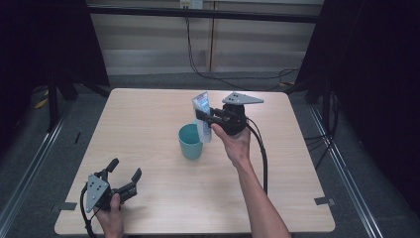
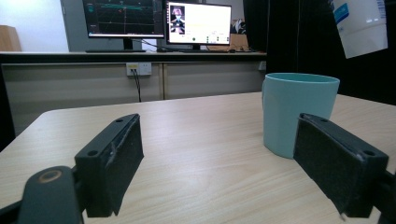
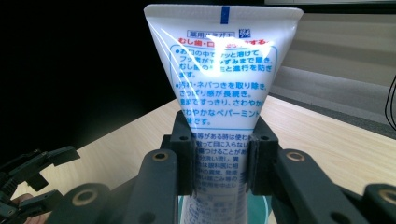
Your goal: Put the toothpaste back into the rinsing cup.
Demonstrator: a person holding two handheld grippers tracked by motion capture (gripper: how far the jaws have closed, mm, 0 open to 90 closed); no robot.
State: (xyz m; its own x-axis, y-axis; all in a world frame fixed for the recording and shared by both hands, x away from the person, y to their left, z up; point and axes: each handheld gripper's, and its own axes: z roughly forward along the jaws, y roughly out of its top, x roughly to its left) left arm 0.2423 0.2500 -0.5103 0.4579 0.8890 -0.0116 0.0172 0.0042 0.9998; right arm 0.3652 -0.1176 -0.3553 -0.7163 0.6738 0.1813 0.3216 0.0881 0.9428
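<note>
A pale wooden table (image 1: 148,129) stands on a grey floor between dark curtains, with a panelled wall and trailing cables behind; the left gripper view adds a bench carrying two lit monitors (image 2: 159,21).

Right gripper (image 1: 208,118) — clenched on a white toothpaste tube (image 1: 202,116). In the right gripper view the two black jaws pinch the tube (image 3: 219,93) at its narrower middle, the broad crimped end up and the lower end pointing down. This upright hold appears chosen so that the tube can enter an opening end-first.

Teal cup (image 1: 190,141) — standing upright near the centre of the table, mouth open. The tube hangs just beside and above its far rim; in the right gripper view a teal rim (image 3: 261,205) shows directly under the tube's lower end. Whether the tip has already passed below the rim cannot be told. The work in hand is judged to be standing the tube in the cup.

Left gripper (image 1: 124,176) — released, jaws spread wide, holding nothing. It rests low at the near left corner of the table, well apart from the cup, though its own view frames the cup (image 2: 299,116) between its pads. Parked so, it leaves the approach to the cup free.
</note>
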